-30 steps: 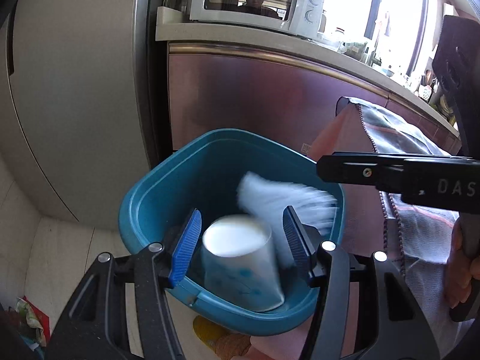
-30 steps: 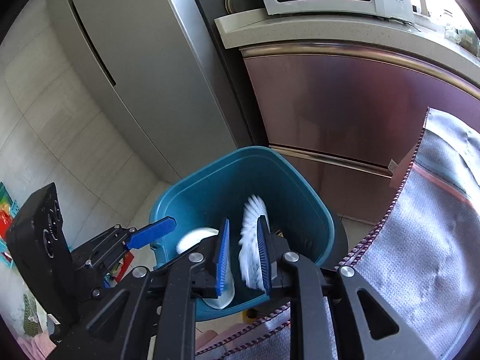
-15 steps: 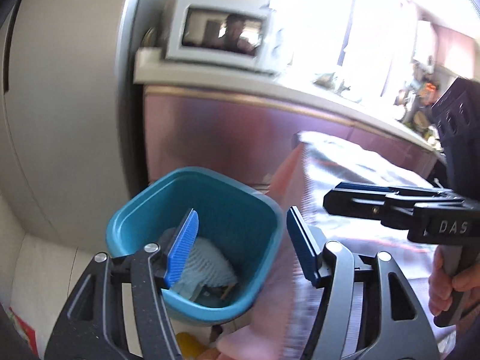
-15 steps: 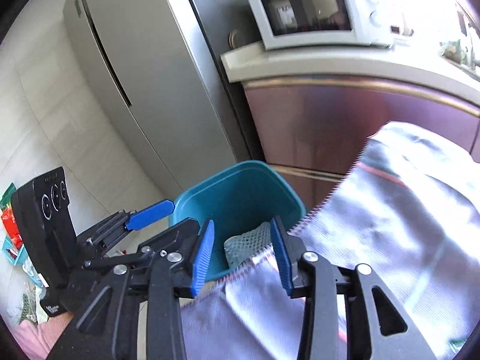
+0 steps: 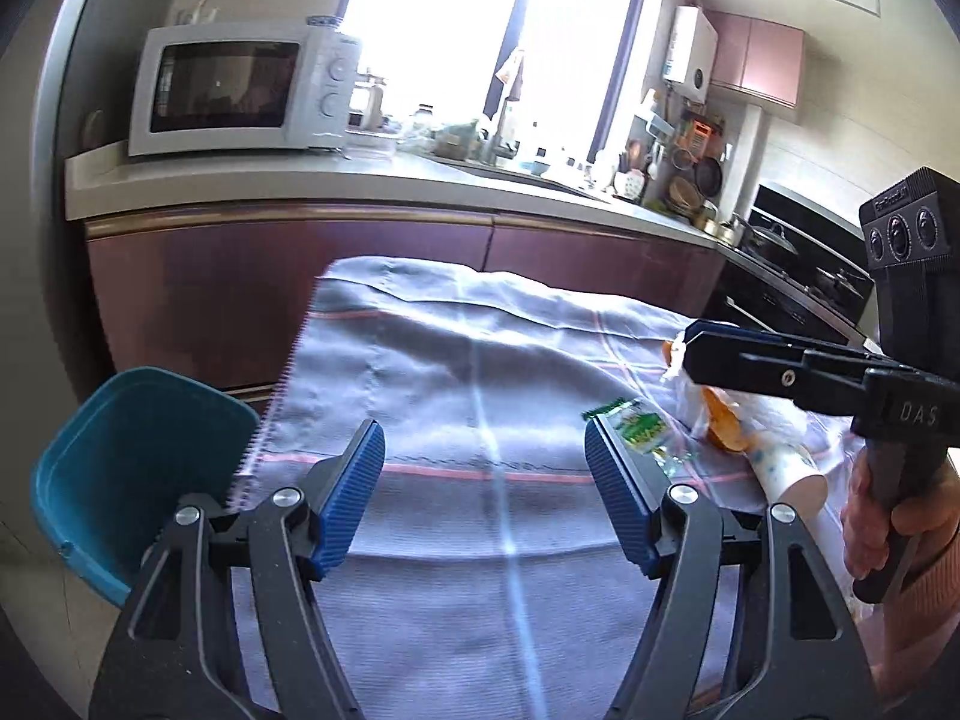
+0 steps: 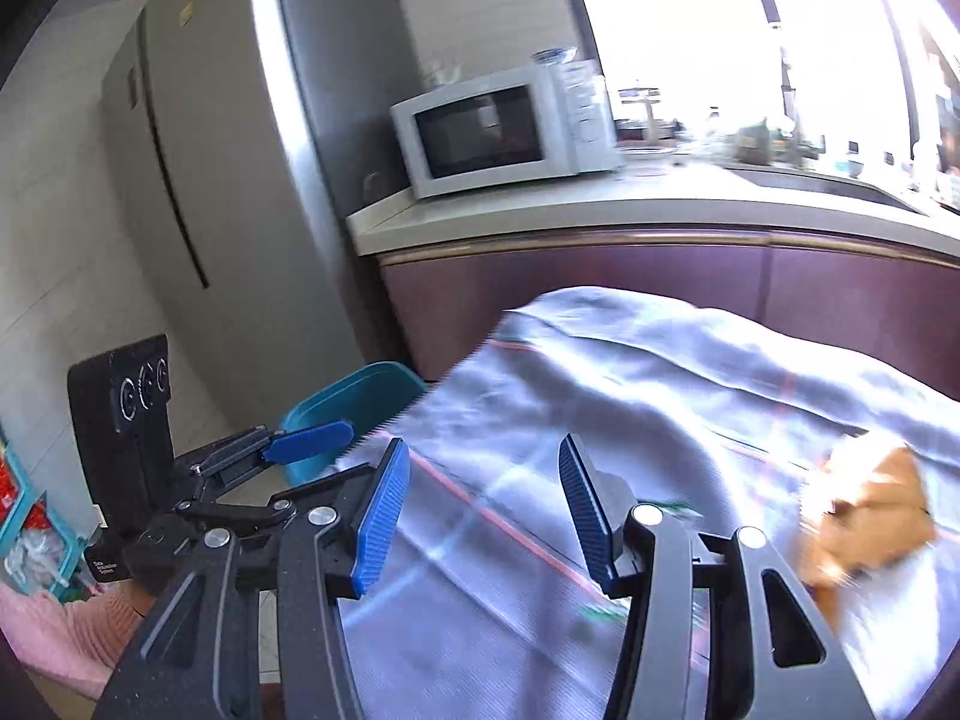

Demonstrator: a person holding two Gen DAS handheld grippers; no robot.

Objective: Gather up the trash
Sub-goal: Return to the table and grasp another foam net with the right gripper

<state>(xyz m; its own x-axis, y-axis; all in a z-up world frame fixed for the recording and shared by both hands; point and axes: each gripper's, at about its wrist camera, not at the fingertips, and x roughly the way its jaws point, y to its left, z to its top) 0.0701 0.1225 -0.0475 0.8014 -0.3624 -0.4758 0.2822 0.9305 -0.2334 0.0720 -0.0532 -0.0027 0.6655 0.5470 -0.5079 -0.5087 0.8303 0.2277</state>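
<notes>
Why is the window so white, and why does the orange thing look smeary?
Left wrist view: sunlight overexposes the window, washing it out to white, and a bright streak crosses the cloth. Right wrist view: the camera is moving, so the orange bag blurs; the microwave smears slightly too.

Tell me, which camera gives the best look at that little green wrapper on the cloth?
The left wrist view: the green wrapper lies sharp and well lit on the grey cloth, just past the left tool's right finger. In the right wrist view, motion blur and the right tool leave only faint green scraps.
</notes>
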